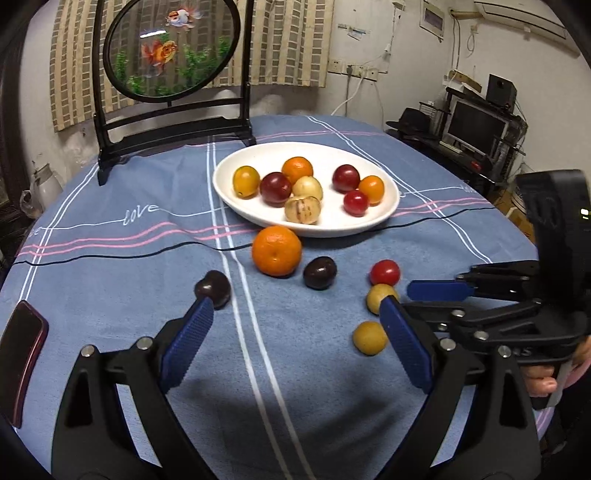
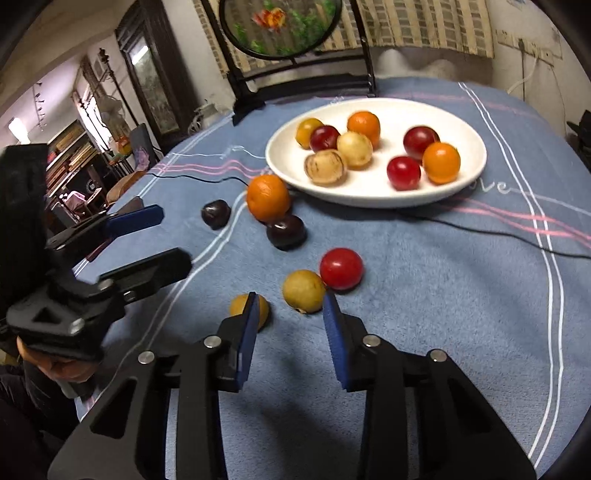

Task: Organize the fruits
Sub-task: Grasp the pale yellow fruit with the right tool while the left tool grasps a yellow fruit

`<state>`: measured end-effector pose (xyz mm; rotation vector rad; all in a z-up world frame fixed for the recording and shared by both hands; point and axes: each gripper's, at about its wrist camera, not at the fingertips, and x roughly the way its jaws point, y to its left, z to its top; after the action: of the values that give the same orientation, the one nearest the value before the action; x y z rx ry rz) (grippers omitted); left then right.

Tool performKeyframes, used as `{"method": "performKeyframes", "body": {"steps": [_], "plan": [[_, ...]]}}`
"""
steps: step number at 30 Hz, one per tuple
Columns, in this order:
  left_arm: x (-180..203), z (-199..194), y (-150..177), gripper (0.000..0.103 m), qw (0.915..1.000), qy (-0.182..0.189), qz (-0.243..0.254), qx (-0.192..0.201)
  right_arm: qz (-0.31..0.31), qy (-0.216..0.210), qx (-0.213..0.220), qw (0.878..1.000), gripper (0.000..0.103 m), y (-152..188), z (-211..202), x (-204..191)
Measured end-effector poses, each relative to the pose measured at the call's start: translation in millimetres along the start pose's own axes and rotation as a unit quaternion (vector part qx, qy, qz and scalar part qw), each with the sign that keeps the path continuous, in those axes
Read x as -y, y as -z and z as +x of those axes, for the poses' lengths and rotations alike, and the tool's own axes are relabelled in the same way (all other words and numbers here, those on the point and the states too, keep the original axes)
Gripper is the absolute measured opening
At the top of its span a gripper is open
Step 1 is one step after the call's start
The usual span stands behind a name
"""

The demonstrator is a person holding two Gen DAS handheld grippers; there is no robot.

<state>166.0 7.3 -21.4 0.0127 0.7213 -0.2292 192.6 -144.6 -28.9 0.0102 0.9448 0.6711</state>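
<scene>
In the left wrist view, the left hand-held gripper [image 1: 297, 314] hides part of a dark plum [image 1: 213, 288] behind its left finger, and its right finger covers the lower right of a yellow fruit [image 1: 380, 297]. A phone [image 1: 20, 360] at 9 o'clock is cut by the edge. In the right wrist view, the right hand-held gripper [image 2: 290, 314] covers the right half of a small yellow fruit [image 2: 242, 308]. The screen [image 2: 284, 27] at 12 o'clock is cropped at the top. Shelf contents at 9 o'clock are too small to tell.
</scene>
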Motion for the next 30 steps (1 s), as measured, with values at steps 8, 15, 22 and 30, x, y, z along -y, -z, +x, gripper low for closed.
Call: {"method": "performKeyframes", "body": {"steps": [8, 15, 22, 30], "plan": [[-2.7, -4.4, 2.0, 0.093, 0.9999, 0.002, -0.012, 0.004, 0.027, -0.001, -0.027, 0.999, 0.036, -3.8, 18.0, 7.0], [-3.5, -5.8, 3.0, 0.093, 0.9999, 0.003, -0.015, 0.005, 0.012, 0.019, -0.026, 0.999, 0.036, -6.6, 24.6, 2.5], [-3.0, -5.4, 4.3, 0.093, 0.9999, 0.0, -0.013, 0.002, 0.007, 0.025, -0.025, 0.999, 0.035, -6.5, 24.6, 2.6], [-3.1, -4.1, 3.9, 0.093, 0.9999, -0.002, -0.013, -0.003, 0.007, 0.022, -0.025, 0.999, 0.029, -6.5, 22.9, 5.0]]}}
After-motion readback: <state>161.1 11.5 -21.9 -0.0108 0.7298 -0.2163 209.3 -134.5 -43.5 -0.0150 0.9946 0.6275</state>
